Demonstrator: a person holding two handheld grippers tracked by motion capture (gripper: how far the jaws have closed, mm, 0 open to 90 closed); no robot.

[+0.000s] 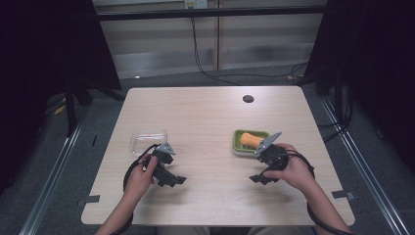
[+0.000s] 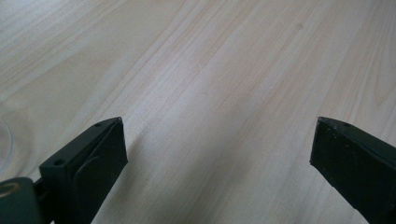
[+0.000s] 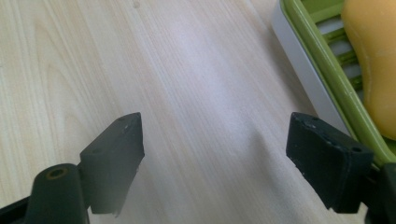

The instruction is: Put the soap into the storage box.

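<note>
Resting low over the near half of the pale wood tabletop (image 1: 210, 117), two hands each hold a black tool: the person's left hand (image 1: 139, 177) grips the left hand-held gripper (image 1: 169, 174), and the right hand (image 1: 293, 169) grips the right hand-held gripper (image 1: 264, 171). Taking the green tray (image 1: 237, 142) as the landmark, the right hand-held gripper sits just on the near side of it, its grey three-cornered plate (image 1: 266, 143) overlapping the tray's near right corner in the high view. In the right gripper view its jaws stand wide apart with bare wood between them, holding nothing, and the tray's green rim (image 3: 327, 79) runs just beside the right-hand jaw; whether they touch I cannot tell. An orange object (image 1: 251, 140) lies inside the tray, smooth and rounded, seen close up in the right gripper view (image 3: 373, 70) resting on green slats. The left hand-held gripper is well to the left of the tray, and in the left gripper view its jaws are likewise spread wide over empty wood grain, gripping nothing. Just beyond that gripper, and level with the tray, lies a clear, shallow plastic container (image 1: 148, 139). Farther off than the tray, near the far edge of the tabletop, is a small dark round spot (image 1: 248, 98). Beyond the tabletop, black cables (image 1: 205, 68) trail across the grey floor.
</note>
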